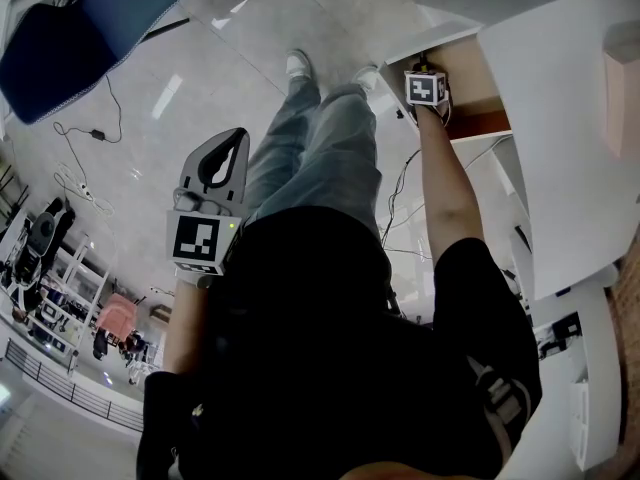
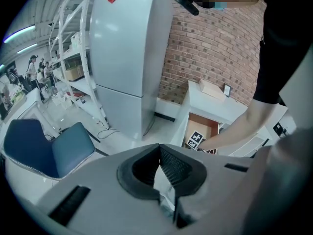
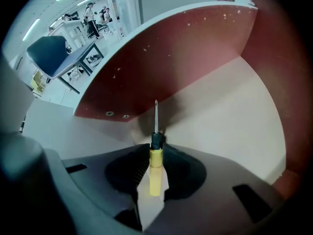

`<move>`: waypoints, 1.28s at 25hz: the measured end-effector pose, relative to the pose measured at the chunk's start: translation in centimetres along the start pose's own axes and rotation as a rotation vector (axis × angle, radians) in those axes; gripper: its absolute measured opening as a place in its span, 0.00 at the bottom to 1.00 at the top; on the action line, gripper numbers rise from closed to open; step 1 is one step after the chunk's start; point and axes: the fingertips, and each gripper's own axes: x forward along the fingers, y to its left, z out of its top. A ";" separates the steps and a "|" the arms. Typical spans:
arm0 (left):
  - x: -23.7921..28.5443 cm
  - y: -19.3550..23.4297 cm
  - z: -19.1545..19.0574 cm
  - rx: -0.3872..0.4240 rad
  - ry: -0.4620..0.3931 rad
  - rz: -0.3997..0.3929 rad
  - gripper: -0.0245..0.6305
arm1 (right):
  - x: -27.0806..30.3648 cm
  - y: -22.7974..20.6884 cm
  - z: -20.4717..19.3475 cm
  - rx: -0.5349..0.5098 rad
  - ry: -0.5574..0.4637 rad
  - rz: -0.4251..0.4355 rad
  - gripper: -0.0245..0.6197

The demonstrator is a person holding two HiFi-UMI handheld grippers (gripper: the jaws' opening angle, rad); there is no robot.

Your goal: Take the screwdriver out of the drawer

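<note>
Yellow-handled screwdriver sits upright between the right gripper jaws, pads pressing both sides of the handle, black collar and thin shaft poking out past the tips. It's inside the open drawer, over the pale floor by the red-brown wall. Right gripper points straight down into it. Left gripper closed on nothing, held off to the side over the floor.

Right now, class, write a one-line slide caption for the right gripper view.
The right tongs grip a yellow-handled screwdriver inside the red-walled drawer.
</note>
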 end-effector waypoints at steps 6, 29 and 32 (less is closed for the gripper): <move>-0.7 -0.5 1.1 0.008 -0.036 -0.009 0.04 | -2.9 0.7 0.8 0.012 -0.042 0.020 0.18; -2.9 -2.5 8.0 0.040 -0.219 -0.032 0.04 | -19.9 1.1 6.5 0.025 -0.327 0.068 0.18; -3.3 -2.2 9.1 0.045 -0.249 -0.036 0.04 | -23.2 1.8 8.4 0.018 -0.381 0.079 0.18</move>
